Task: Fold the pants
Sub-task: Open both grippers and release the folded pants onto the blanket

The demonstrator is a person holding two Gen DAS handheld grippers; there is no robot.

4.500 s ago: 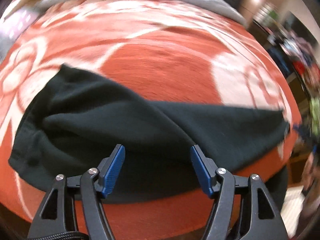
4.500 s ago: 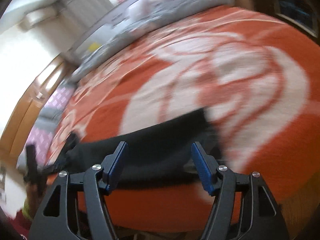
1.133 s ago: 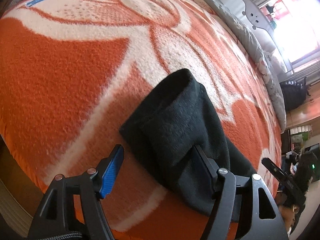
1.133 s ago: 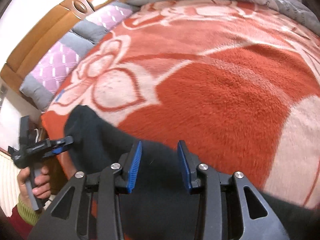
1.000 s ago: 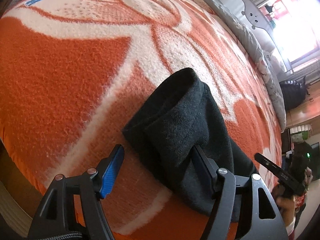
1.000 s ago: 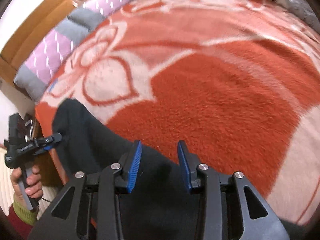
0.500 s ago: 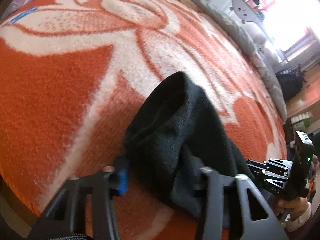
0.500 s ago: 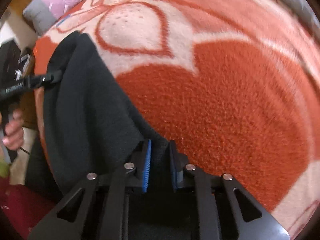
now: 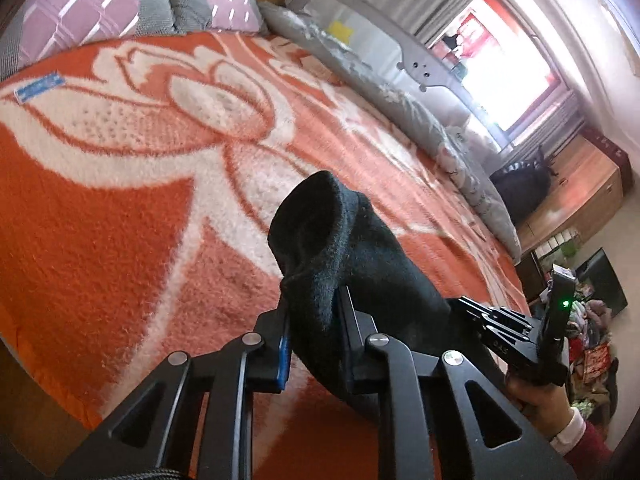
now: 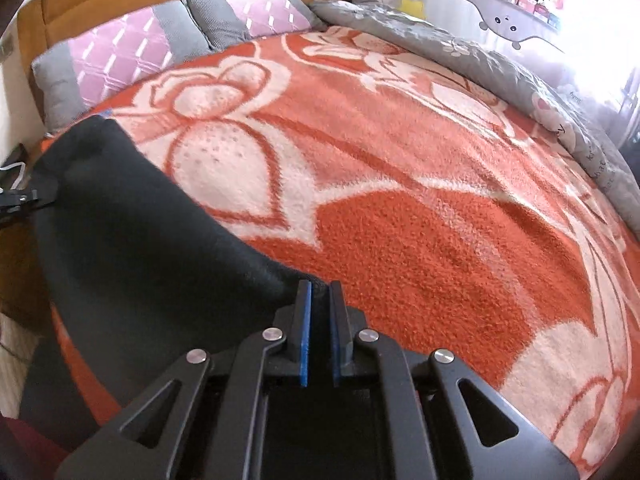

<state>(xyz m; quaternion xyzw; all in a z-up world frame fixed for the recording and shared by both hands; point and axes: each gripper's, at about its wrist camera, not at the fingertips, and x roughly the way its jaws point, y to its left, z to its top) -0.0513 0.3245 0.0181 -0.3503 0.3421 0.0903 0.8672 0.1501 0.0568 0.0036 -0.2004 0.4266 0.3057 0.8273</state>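
Left wrist view: the left gripper [image 9: 316,328] is closing, its jaws pinched on a thick bunch of the black pants [image 9: 344,248], which rise off the orange-and-white blanket [image 9: 120,220]. At the right edge, a hand [image 9: 536,396] holds the right gripper, marked "0.4.5". A small blue label [image 9: 39,87] lies on the blanket, too small to read. Beyond are purple pillows [image 9: 80,12] and a grey quilt [image 9: 400,96]. From the right wrist, the right gripper [image 10: 319,320] is closing too, nipping a thin edge of the pants. The quilt bears partial writing, "hat".
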